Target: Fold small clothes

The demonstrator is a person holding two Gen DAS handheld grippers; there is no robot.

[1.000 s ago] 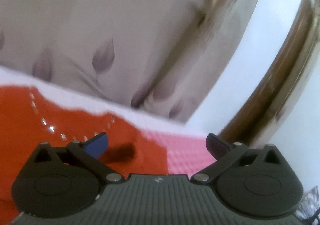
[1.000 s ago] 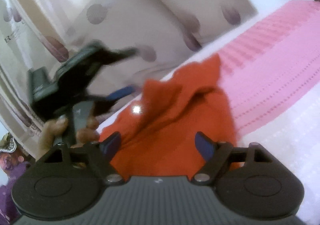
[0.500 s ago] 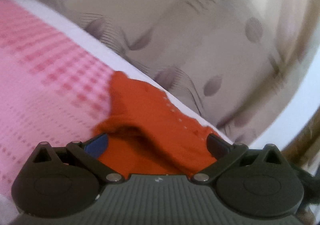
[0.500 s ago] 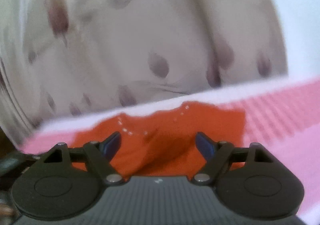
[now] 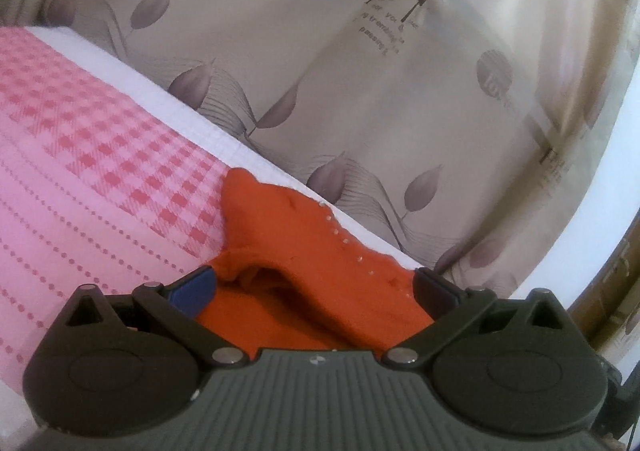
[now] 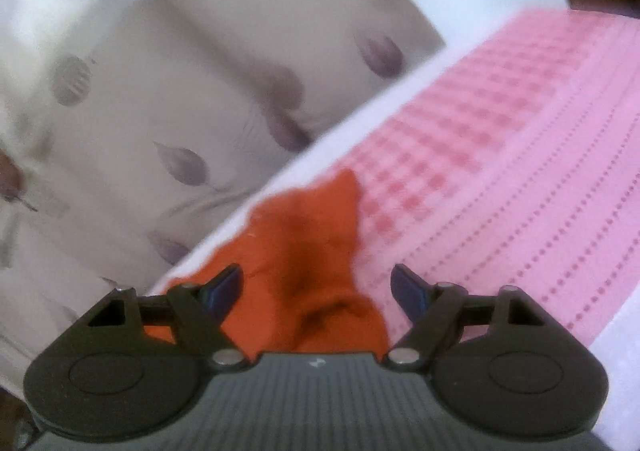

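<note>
Where claws point(image 5: 314, 293) spread, orange garment point(image 5: 288, 227) runs underneath.

Leaf-print curtain point(image 5: 360, 99) walls the far edge; pink checked bedcover point(image 6: 520, 171) lies open.

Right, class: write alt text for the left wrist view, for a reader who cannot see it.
An orange garment lies rumpled between the open fingers of the left tool, on a pink checked bedcover. Behind the bed's white edge hangs a beige curtain printed with leaves.
</note>
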